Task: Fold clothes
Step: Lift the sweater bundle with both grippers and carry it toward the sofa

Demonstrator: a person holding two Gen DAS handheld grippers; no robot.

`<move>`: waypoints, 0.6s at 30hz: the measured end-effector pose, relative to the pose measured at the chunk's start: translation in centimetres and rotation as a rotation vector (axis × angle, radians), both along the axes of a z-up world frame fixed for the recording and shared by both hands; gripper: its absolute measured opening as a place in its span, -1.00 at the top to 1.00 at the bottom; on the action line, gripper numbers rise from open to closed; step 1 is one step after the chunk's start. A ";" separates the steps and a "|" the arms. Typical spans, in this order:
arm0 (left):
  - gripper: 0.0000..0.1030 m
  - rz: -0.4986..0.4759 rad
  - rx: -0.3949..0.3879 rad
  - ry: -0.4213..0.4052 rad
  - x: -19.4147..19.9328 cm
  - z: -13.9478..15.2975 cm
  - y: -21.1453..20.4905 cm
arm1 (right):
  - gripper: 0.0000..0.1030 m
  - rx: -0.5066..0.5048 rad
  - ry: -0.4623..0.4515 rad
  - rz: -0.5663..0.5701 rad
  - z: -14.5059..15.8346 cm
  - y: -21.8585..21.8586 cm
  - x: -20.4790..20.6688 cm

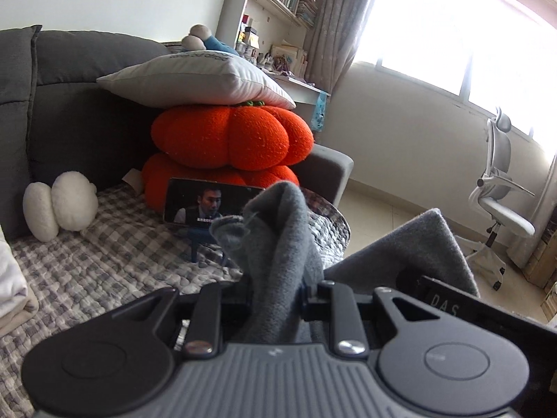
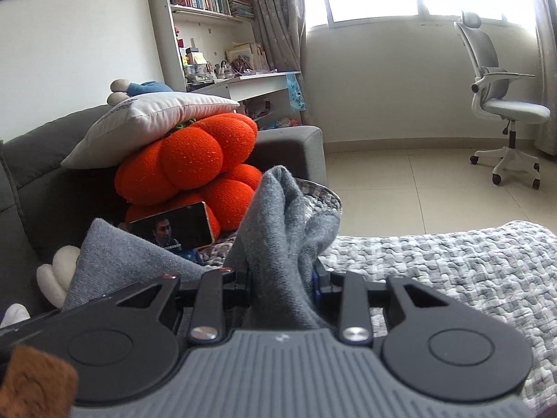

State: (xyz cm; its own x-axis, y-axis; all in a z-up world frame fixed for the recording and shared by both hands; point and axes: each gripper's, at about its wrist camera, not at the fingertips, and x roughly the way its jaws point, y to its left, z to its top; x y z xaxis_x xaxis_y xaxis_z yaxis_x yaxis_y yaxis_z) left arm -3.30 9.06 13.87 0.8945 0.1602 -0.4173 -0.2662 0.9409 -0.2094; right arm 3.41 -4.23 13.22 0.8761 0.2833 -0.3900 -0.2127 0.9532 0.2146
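While both tools clench it, grey garment [image 1: 278, 237] bunched upright (tip skyward)

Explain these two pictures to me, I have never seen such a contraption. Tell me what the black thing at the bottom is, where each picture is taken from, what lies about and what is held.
The black thing is a hand-held two-finger gripper; a person carries one in each hand. A camera on each looks forward along its fingers, giving one picture per hand. The left gripper is shut on a bunch of grey garment, and the right gripper pinches the same grey cloth, lifted above a sofa covered by a checked blanket. On the blanket a phone plays a video, propped before two orange pumpkin cushions with a white pillow on top. An office chair stands by the window.
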 end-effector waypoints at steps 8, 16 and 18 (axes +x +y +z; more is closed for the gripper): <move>0.55 0.078 -0.104 -0.019 -1.7 0.3 5.7 | 0.35 0.009 -0.034 0.063 0.5 5.2 -1.5; 0.55 0.210 -0.222 -0.104 -7.7 0.8 13.4 | 0.36 0.020 -0.005 0.223 1.3 12.2 -1.9; 0.55 0.266 -0.256 -0.124 -10.1 0.6 15.7 | 0.36 0.013 -0.003 0.301 1.5 14.6 -2.4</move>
